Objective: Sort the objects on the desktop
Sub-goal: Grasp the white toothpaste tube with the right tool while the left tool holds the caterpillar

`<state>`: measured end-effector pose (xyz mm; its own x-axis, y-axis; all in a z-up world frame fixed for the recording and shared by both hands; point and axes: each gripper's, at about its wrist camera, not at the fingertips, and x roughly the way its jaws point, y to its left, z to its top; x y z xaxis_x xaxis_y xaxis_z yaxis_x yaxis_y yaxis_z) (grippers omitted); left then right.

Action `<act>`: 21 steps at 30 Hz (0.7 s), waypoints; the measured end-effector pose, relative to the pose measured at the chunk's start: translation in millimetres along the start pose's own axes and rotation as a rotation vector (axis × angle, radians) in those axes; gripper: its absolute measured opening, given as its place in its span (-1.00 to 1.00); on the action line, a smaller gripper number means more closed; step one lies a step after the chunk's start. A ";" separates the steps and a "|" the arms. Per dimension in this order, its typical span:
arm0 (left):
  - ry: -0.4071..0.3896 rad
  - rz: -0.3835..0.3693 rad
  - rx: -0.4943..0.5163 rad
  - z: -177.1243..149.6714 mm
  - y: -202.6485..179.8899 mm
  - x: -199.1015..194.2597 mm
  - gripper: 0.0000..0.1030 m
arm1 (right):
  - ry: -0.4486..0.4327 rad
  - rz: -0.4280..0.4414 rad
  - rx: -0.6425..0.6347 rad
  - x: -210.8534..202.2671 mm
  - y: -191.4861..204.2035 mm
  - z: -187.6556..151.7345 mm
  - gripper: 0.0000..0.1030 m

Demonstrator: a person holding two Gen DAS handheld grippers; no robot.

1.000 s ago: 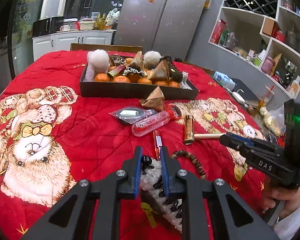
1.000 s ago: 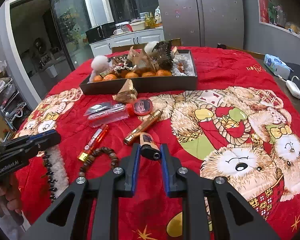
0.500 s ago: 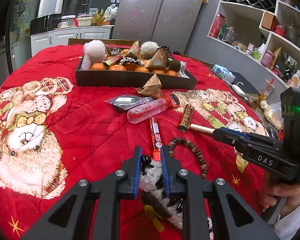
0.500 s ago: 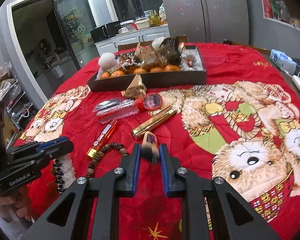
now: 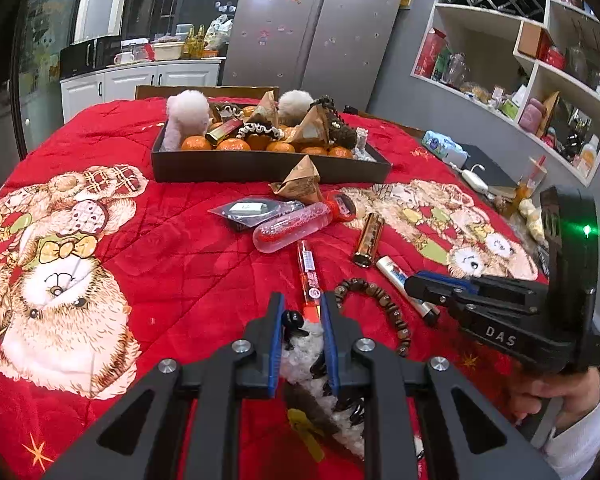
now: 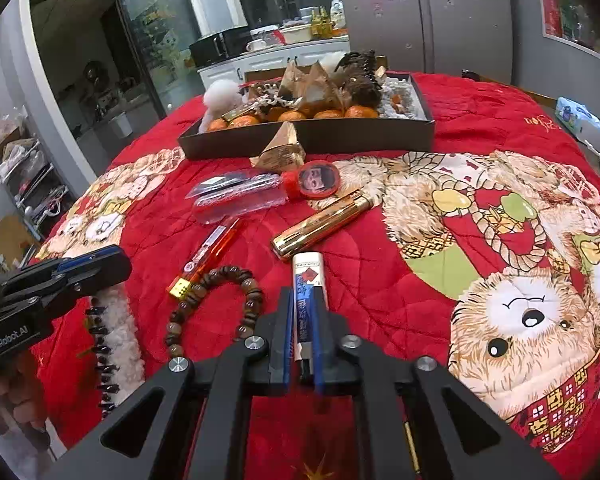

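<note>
Left tool (image 5: 302,316) is clamped on a fluffy white hair clip (image 5: 306,354) with black teeth, low over the red bear-print cloth (image 5: 148,240) that covers the worktop. Just right of its tips lie an orange pen (image 5: 308,276) and a string of brown beads (image 5: 384,304). Beyond them a clear tube with a red cap (image 5: 296,228) rests beside a flat plastic packet (image 5: 248,210), with a gold lighter (image 5: 369,239) to the right. Farther back stands a dark box (image 5: 260,166) filled with oranges, pompoms and paper-wrapped parcels; one more parcel (image 5: 300,184) sits on the cloth just in front of it. Right tool (image 6: 302,308) is closed on a white lighter (image 6: 306,284) with red and blue print, whose far end points at the gold lighter (image 6: 320,224). A hand (image 5: 556,392) in a white sleeve grips that tool's handle.
</note>
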<state>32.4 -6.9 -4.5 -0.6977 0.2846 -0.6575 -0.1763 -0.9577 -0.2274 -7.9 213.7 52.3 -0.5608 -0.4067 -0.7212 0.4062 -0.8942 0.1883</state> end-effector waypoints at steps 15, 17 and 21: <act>0.005 -0.016 -0.021 -2.8 7.0 2.8 -0.62 | 0.041 -0.157 0.013 8.2 -10.2 -4.4 -0.63; -0.006 -0.021 -0.032 -3.1 8.1 0.7 -0.62 | 0.034 -0.134 0.029 6.1 -14.6 -5.1 -0.63; -0.027 -0.019 -0.030 -2.2 6.5 -5.7 -0.63 | 0.006 -0.114 0.036 -0.7 -14.3 -5.5 -0.64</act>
<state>36.8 -14.6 -3.8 -0.7126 0.3014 -0.6335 -0.1690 -0.9502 -0.2619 -9.4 227.8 46.5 -0.5977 -0.3005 -0.7432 0.3136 -0.9409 0.1282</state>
